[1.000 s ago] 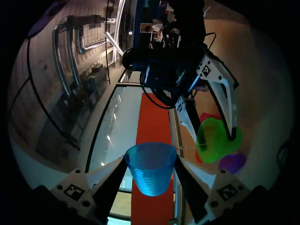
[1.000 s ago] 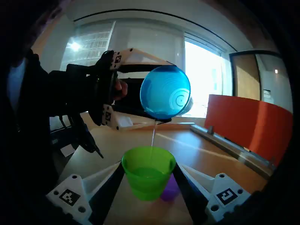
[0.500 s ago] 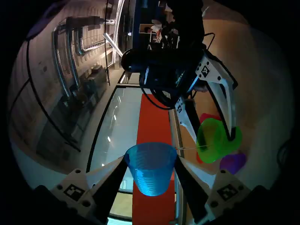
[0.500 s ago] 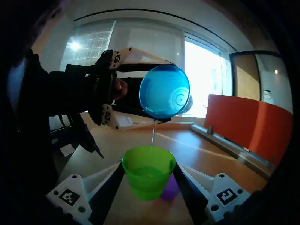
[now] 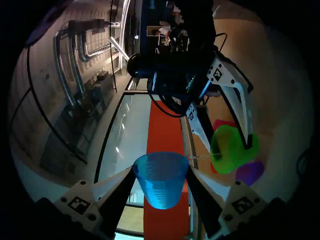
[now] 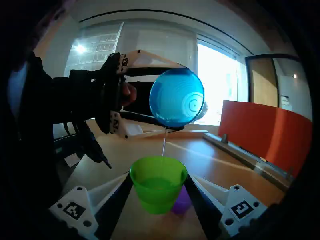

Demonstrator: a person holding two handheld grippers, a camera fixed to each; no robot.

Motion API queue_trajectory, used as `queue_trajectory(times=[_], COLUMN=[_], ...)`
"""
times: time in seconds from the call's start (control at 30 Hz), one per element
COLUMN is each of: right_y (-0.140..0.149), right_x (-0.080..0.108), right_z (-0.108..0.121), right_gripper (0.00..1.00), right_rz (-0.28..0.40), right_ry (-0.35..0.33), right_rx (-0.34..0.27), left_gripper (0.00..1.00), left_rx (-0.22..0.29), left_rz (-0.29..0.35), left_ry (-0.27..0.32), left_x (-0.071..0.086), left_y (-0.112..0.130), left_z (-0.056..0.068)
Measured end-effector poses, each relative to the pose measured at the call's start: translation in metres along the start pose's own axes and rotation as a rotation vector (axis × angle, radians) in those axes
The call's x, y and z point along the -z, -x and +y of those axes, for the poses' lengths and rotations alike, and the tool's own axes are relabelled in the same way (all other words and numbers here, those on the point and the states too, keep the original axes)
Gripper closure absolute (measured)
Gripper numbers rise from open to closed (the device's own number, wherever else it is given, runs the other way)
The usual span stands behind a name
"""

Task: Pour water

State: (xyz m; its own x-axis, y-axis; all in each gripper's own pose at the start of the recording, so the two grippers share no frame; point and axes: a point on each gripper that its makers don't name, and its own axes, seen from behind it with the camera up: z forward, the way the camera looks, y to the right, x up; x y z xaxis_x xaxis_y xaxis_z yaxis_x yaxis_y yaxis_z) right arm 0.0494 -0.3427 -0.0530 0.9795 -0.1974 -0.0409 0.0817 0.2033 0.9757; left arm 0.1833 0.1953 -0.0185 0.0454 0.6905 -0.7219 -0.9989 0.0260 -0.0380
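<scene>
ok so the left gripper (image 5: 161,181) is clamped on a see-through blue cup (image 5: 161,190), one finger pressed on each side, no gap. In the right gripper view that cup is tipped right over on its side up in the air, mouth facing the camera, with a hand (image 6: 127,94) on the grip behind it. A thin stream of water (image 6: 164,142) runs off the low edge of the rim and drops straight into the green cup (image 6: 159,194) underneath

the right gripper (image 6: 159,186) has the green cup pinched between its two fingers as well, upright, and it's partly filled, you can see the water level inside. The blue cup is above it and not touching, only the stream joins them. Can't tell if the green cup's base is resting on the wooden table (image 6: 224,168) or held just off it

right behind the green cup there's a small purple cup (image 6: 182,203), mostly hidden, touching or just beside it, can't say which. The left gripper view also has something red (image 5: 219,125) peeking out behind the green cup, no idea what it is

background: an orange-red partition (image 6: 268,128) along the table's far edge on the right, and big bright windows (image 6: 216,80) behind the cups
</scene>
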Motion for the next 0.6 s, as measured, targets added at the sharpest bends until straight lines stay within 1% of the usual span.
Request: queue_trajectory(times=[0.6], right_y=[-0.0008], right_x=[-0.0016], right_z=[-0.0023], right_gripper=[0.10], right_rz=[-0.002], right_ry=[-0.010], right_rx=[0.004], left_gripper=[0.14], left_rx=[-0.016], left_rz=[0.002], left_ry=[0.005], left_x=[0.0012], left_y=[0.0004], left_z=[0.0021])
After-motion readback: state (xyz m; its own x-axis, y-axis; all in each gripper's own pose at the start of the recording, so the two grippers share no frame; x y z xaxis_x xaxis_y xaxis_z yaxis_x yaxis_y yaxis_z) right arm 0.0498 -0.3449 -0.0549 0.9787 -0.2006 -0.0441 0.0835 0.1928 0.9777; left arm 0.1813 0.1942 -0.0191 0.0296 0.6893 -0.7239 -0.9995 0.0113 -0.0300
